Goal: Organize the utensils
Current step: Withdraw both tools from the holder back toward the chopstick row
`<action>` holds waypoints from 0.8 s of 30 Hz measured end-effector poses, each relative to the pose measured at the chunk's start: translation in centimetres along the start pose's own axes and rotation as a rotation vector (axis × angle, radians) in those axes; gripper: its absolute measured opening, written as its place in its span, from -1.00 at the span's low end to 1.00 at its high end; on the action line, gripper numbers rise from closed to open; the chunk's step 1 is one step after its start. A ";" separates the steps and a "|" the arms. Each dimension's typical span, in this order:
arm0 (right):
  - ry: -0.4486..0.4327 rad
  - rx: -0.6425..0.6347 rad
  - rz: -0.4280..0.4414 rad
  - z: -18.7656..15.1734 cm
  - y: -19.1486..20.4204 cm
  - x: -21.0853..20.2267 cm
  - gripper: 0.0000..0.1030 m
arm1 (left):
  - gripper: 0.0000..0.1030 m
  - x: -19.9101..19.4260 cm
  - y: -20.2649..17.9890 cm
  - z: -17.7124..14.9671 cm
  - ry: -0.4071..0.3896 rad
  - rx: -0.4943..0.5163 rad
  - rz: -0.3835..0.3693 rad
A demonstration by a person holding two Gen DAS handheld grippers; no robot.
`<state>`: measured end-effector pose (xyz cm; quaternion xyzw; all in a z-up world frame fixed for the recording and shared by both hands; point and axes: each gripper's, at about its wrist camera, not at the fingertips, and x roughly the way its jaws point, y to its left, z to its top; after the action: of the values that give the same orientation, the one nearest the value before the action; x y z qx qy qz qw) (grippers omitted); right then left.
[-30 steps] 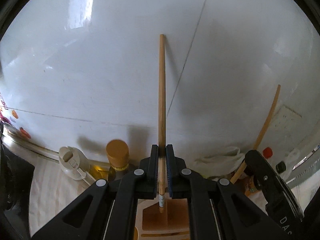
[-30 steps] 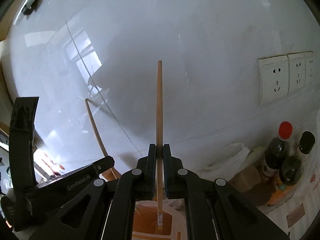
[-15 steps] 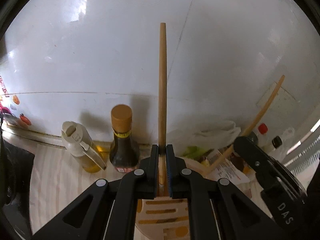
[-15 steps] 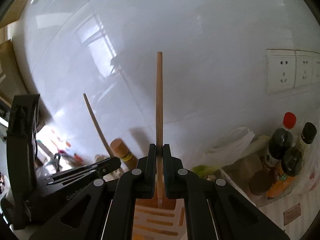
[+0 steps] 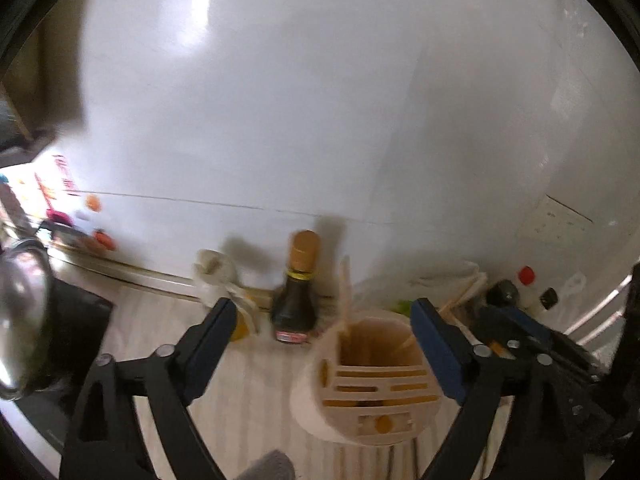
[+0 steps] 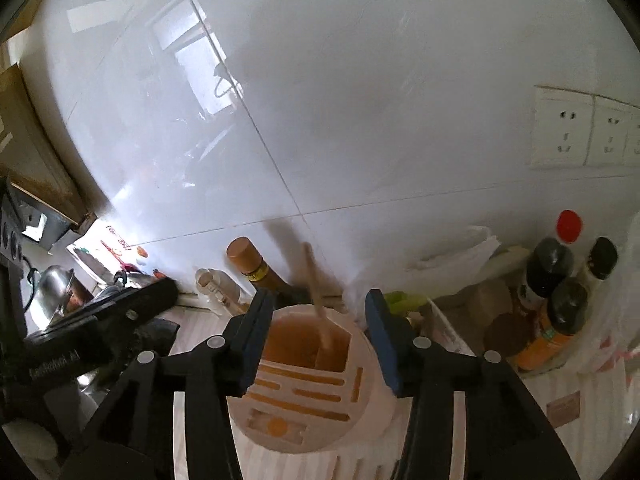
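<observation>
**Now both sticks are in the holder, right under your grippers**

Start on the left. Your left gripper has its jaws spreading wide, and nothing is between them. Just past its tips stands the round pale wooden utensil holder with slots on top. A thin light wooden chopstick stands in the holder's big square hole. It leans only a little, with its long side pointing up toward the white wall.

Move to the right. Your right gripper is also letting go, its jaws still opening and not pressing on anything. A second thin wooden chopstick stands in the same big hole, between its two fingers but free of them, and it tips a bit to the left.

So the holder sits below and in front of both tools. I think your right gripper is nearer to it. To leave, you would pull back and up, along the way the sticks point, so you do not knock them.
</observation>
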<state>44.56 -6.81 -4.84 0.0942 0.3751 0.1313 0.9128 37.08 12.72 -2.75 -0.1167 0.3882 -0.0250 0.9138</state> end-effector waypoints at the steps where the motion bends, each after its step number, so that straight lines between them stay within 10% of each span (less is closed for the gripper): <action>1: 0.004 -0.002 -0.018 -0.1 0.0 -0.2 0.19 | 1.00 -0.5 0.3 -0.3 -0.020 0.004 0.021; 7: 0.058 -0.086 -0.220 -2.4 0.9 -0.2 0.99 | 1.00 -1.1 1.0 -2.9 -0.022 0.059 0.178; 24: -0.009 -0.098 -0.315 -4.2 2.0 -3.7 1.00 | 1.00 -3.9 -0.1 -5.0 -0.027 0.078 0.173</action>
<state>38.74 -5.74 -4.83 -0.0099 0.3743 0.0043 0.9272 30.76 12.16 -3.36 -0.0475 0.3832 0.0406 0.9216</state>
